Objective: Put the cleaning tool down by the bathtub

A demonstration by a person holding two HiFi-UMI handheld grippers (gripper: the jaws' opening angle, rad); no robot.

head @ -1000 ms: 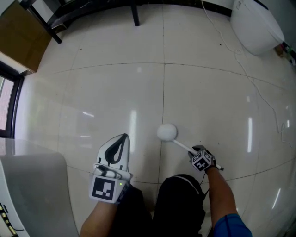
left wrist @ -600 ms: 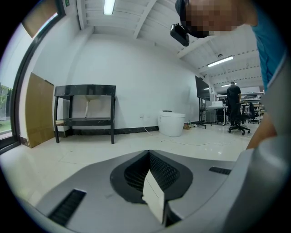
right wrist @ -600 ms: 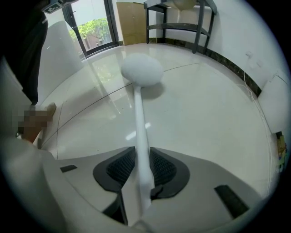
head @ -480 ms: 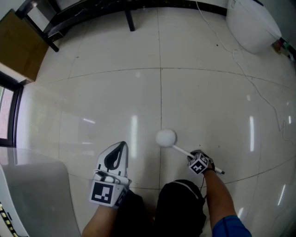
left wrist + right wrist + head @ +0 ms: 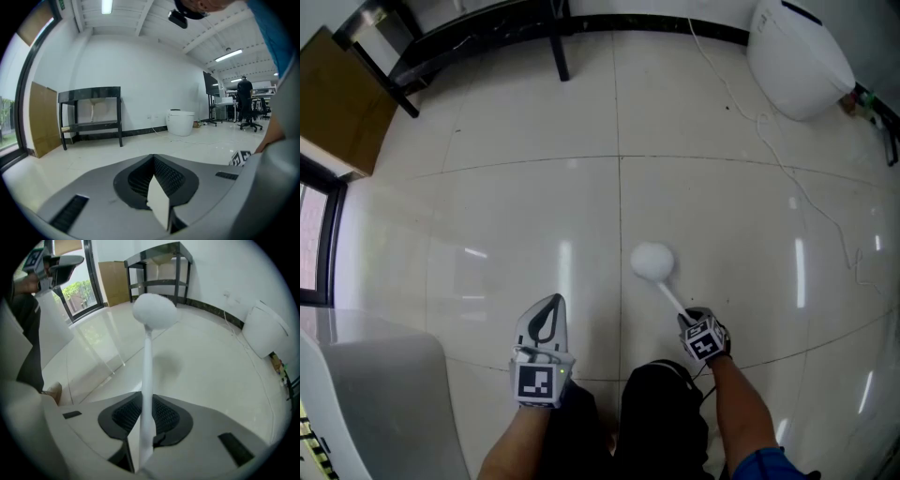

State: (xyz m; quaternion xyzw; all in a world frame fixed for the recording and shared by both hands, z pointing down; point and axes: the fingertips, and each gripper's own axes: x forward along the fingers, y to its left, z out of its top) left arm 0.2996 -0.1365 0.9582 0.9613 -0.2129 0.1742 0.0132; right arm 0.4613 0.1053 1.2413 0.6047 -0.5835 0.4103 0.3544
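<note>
Both right gripper (image 5: 145, 405) fingers (image 5: 171, 417) are closing around the cleaning tool (image 5: 147, 363).

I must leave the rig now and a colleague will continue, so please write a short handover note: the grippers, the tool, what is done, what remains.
Left gripper: jaws together, empty, held over the floor.
Right gripper: jaws closing on the handle of the cleaning tool, which runs between them. Its round white head seems raised off the tiles.
Bathtub: the white rim at the lower left of the head view, on the left gripper's side. The tool is well apart from it.
Done: the tool is in the grip.
Left: carry it to the bathtub, lay it on the floor beside it, and open the jaws.
</note>
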